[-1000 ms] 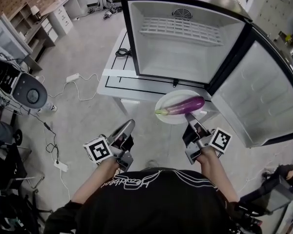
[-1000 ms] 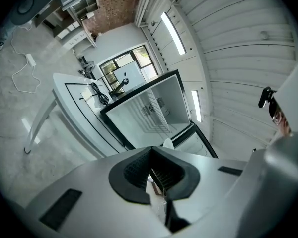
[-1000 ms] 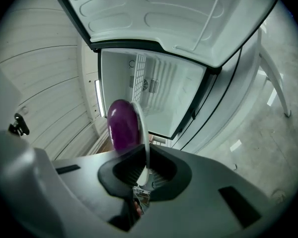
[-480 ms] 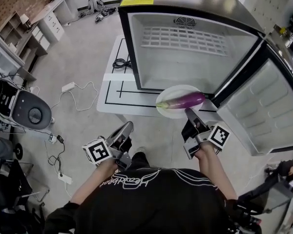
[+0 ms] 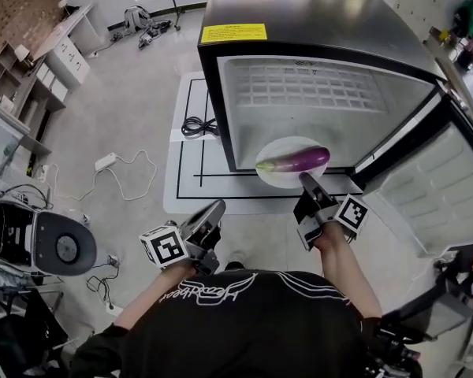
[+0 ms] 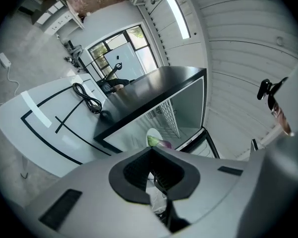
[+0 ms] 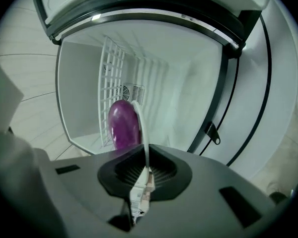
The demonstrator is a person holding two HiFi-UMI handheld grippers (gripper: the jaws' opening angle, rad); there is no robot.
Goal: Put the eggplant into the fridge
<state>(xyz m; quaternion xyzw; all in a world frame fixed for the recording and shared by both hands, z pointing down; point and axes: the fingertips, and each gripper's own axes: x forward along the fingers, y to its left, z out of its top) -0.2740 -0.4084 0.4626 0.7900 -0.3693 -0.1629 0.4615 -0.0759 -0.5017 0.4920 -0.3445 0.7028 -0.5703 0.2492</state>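
A purple eggplant (image 5: 296, 161) lies on a white plate (image 5: 277, 177) held at the lower front of the open fridge (image 5: 315, 22). My right gripper (image 5: 306, 183) is shut on the plate's near rim. In the right gripper view the plate (image 7: 143, 128) runs edge-on out of the jaws of the right gripper (image 7: 144, 155), with the eggplant (image 7: 123, 125) on its left side, before the white fridge interior. My left gripper (image 5: 215, 209) hangs lower left of the plate, shut and holding nothing. The left gripper view shows the eggplant (image 6: 161, 144) past the left gripper (image 6: 151, 150).
The fridge stands on a low white table with black lines (image 5: 191, 144); a black cable (image 5: 195, 126) lies on it. A wire shelf (image 5: 315, 85) spans the fridge's upper part. The fridge door (image 5: 433, 195) is swung open to the right. A cord (image 5: 122, 164) trails on the floor.
Both grippers and the view have moved forward toward the fridge. The plate with the eggplant went from in front of the table to the fridge's lower opening.
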